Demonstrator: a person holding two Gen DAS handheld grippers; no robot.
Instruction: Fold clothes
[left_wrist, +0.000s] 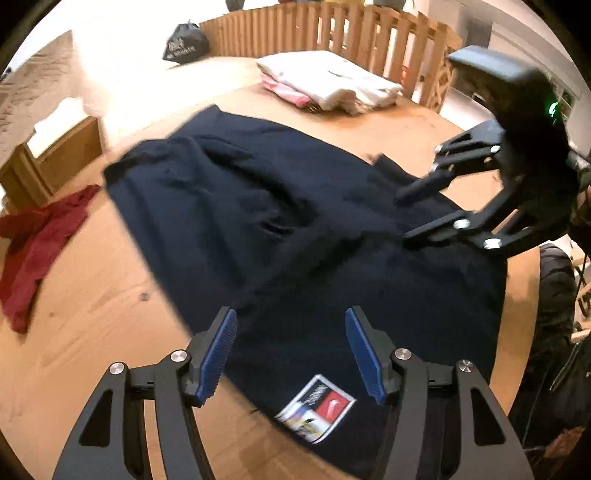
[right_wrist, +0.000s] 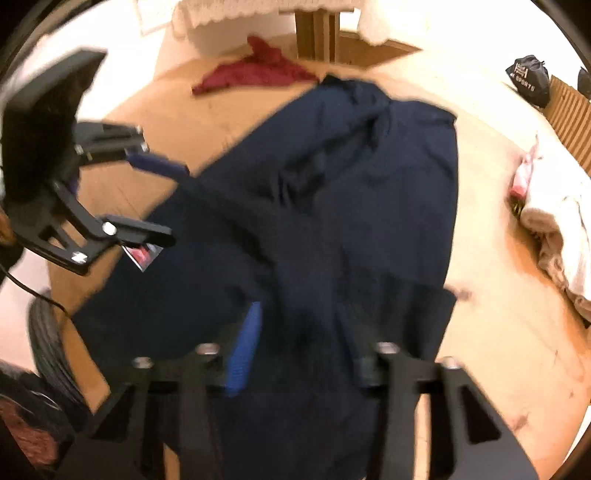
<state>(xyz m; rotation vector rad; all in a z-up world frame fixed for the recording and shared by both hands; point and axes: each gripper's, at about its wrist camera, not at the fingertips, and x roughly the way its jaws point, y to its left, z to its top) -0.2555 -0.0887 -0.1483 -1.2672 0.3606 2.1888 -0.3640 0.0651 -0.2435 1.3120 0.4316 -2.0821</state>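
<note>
Lying at the far left of the table (left_wrist: 92, 295), a red garment (left_wrist: 33, 240) is bunching up. We are spreading a navy shirt (left_wrist: 295, 221) across the middle, left tongs (left_wrist: 291, 343) released above its badge (left_wrist: 317, 406). Right tongs (left_wrist: 402, 214) are gaping over its edge. White laundry (left_wrist: 332, 81) is sitting behind.

Warm indoor light, blown-out white glare along the far edges, motion blur throughout, strong fisheye curvature, dark vignetted corners
</note>
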